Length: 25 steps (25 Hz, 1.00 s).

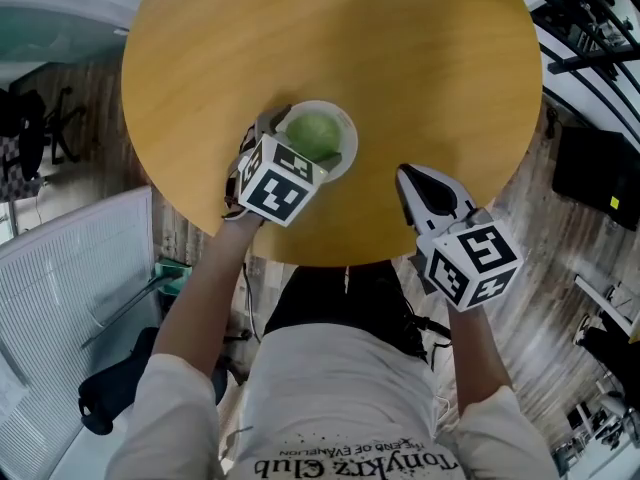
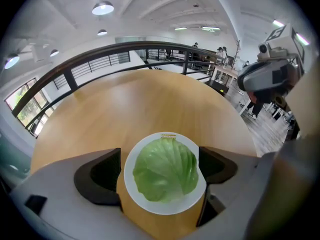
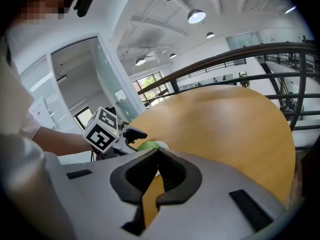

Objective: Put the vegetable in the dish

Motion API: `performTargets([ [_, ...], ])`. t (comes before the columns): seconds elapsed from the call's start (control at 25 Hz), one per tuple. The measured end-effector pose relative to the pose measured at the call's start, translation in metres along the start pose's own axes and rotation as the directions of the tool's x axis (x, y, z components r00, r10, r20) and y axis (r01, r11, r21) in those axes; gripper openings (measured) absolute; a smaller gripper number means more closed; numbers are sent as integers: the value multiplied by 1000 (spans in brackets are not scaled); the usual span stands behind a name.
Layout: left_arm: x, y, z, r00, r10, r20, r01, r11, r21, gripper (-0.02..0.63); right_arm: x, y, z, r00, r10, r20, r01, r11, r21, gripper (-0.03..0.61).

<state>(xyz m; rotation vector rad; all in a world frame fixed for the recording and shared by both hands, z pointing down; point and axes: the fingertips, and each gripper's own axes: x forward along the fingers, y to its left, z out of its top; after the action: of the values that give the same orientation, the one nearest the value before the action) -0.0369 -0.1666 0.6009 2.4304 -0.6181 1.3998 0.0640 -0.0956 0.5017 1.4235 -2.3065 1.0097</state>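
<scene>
A big round wooden table (image 1: 400, 58) stands in a bright hall with black railings (image 2: 100, 59). Near the person's edge of the table sits a small white round dish (image 2: 165, 208). The round green cabbage (image 1: 313, 135) already lies in the dish. The left gripper (image 2: 160, 168) hovers at the dish, its jaws spread wide, one on each side, pinching nothing. The right gripper (image 3: 156, 154) is held off to the side with its jaws pressed together and empty. The cabbage looks light, a bit squashy and smooth, so it could roll. A soft hold across its fat middle would likely suit it best.
</scene>
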Motion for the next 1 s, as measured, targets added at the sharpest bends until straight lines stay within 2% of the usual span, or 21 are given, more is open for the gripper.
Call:
performTargets([
  [0.32, -53, 3, 6, 995, 63, 79, -55, 993, -101, 491, -20, 17, 12, 1000, 9, 19, -8, 999, -41, 16],
  [0.64, -121, -14, 5, 985, 76, 153, -58, 991, -120, 452, -47, 55, 21, 999, 18, 39, -15, 997, -81, 17],
  [0.88, -168, -45, 5, 966, 69, 248, -22, 982, -189, 359, -72, 80, 27, 997, 29, 69, -21, 993, -118, 17],
  [1.0, -187, -61, 1, 957, 104, 270, -52, 979, -195, 279, -85, 91, 26, 996, 34, 83, -23, 991, -130, 17],
])
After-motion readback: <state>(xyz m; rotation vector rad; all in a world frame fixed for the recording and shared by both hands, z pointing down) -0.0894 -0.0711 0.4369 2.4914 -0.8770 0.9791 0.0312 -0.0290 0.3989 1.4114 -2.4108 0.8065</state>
